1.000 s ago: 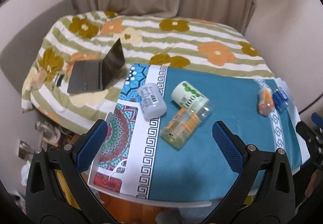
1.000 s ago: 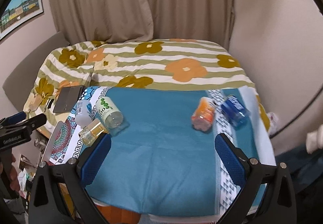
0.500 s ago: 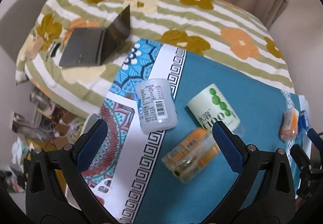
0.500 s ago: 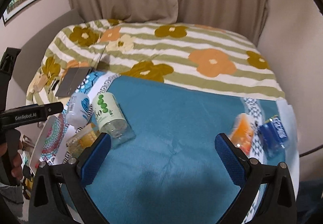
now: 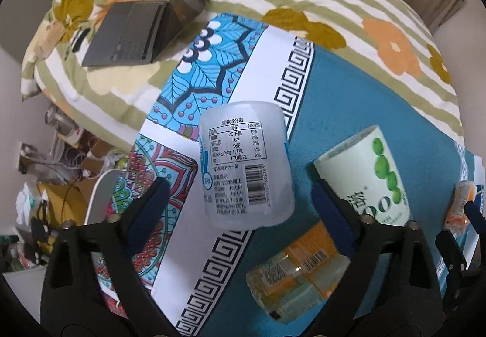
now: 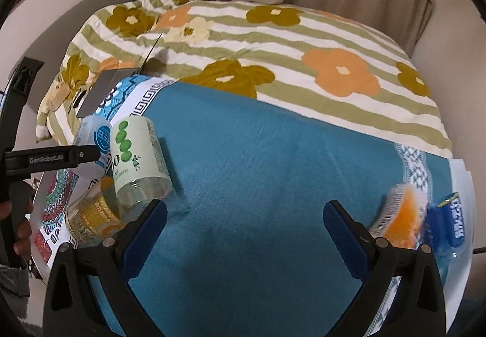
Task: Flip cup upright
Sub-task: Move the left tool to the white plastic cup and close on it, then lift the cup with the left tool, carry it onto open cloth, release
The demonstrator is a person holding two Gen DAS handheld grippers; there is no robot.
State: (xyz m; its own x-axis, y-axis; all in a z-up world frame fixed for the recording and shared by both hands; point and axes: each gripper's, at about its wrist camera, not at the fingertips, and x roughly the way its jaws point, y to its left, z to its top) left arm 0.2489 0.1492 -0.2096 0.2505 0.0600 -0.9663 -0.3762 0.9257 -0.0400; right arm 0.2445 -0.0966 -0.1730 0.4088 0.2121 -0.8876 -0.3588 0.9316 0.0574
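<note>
Cups lie toppled on a cloth-covered table [image 6: 273, 173], and the one nearest the left gripper [image 5: 240, 203] is a frosted white plastic cup [image 5: 244, 167] with a printed nutrition label and barcode. It rests on its side near the table's left edge, on the white band with the black key border between the patterned strip and the teal field. Both jaws of the left gripper stand wide apart and hold nothing; the cup sits between them and a little ahead, apart from either pad as far as the view shows. The right gripper [image 6: 243, 227] is likewise spread and empty, poised over bare teal cloth near the front edge.

Just beside the frosted cup, toward the table's middle, lies a pale green cup [image 5: 369, 174] with green dots, and in front of both a clear cup with an orange label [image 5: 299, 273]. An orange cup [image 6: 401, 221] and a blue one [image 6: 449, 221] lie together near the right edge. A laptop [image 5: 145, 30] sits on the flowered bedspread beyond.

The frosted cup looks light and thin-walled, so it will likely flex under a hard squeeze and roll freely on its curved side. Its smooth film label may be slippery. A grip across the middle of the body, gentle and square to its axis, seems the safest hold for tipping it up.
</note>
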